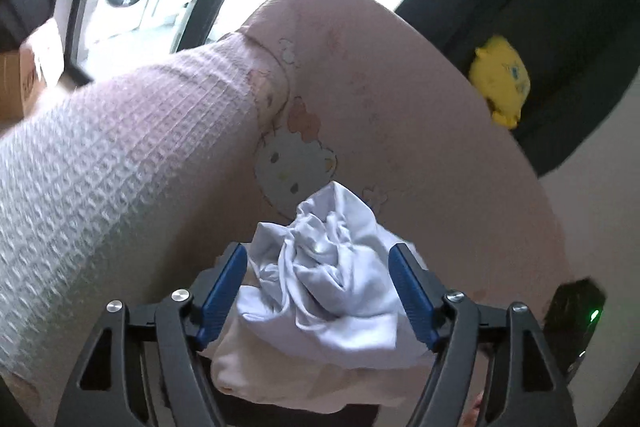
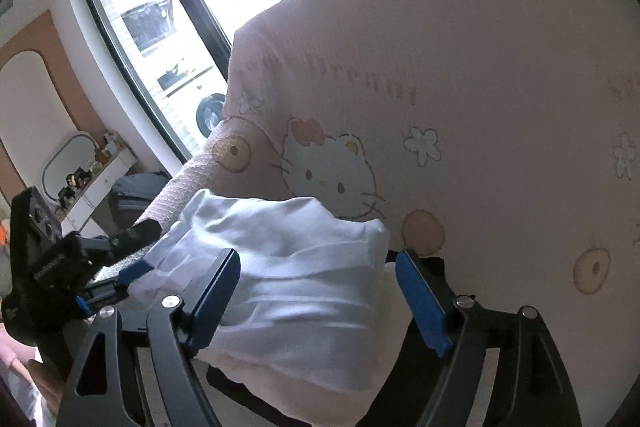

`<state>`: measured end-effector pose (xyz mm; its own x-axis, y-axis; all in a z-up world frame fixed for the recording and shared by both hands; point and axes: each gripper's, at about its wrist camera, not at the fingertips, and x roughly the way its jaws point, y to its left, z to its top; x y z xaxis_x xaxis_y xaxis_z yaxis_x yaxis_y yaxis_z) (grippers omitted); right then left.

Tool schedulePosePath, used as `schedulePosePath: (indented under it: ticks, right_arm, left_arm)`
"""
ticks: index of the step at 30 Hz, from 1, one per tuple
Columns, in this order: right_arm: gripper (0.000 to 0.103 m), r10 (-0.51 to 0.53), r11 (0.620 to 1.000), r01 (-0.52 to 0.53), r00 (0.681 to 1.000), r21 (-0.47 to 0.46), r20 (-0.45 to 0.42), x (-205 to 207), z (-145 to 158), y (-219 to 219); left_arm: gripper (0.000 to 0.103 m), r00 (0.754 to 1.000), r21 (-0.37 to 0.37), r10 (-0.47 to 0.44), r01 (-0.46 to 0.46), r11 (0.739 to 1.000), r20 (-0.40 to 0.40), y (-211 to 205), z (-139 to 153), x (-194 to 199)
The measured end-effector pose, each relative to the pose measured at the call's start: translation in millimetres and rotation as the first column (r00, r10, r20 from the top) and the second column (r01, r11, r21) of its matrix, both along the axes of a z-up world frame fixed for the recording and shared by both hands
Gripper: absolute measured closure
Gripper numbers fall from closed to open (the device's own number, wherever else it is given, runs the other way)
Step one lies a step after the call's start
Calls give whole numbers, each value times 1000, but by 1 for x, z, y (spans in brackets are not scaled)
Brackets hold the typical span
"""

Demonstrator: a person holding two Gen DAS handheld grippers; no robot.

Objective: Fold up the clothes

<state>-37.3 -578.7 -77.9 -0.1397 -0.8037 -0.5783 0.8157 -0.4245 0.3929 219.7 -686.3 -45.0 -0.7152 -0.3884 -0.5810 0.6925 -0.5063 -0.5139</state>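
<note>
Claws both spread wide: my left claw (image 1: 318, 287) and right claw (image 2: 318, 295) straddle the bunched white garment (image 1: 328, 259) on the pink bed (image 1: 420, 147), gripping nothing, seemingly poised to gather it.

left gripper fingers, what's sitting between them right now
A bunched white garment fills the gap between the left gripper's blue fingers, over the pink cartoon-cat sheet. The left wrist view shows it.
</note>
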Motion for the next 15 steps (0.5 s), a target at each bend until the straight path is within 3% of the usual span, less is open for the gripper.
schedulePosePath:
  ticks: [5, 7, 11, 15]
  right_arm:
    - [23, 16, 999, -15, 1000, 39, -27, 4, 0, -6]
    - [23, 23, 999, -22, 999, 48, -36, 7, 1, -3]
    - [23, 34, 998, -31, 998, 59, -53, 16, 9, 9]
    - [23, 39, 998, -35, 997, 59, -72, 25, 23, 28]
  left_arm:
    - [31, 979, -123, -64, 90, 988, 196, 24, 2, -24]
    - [31, 968, -182, -77, 123, 976, 240, 41, 4, -28]
    - [31, 960, -257, -78, 150, 955, 270, 72, 11, -19]
    - [31, 965, -259, -53, 122, 958, 256, 94, 17, -6]
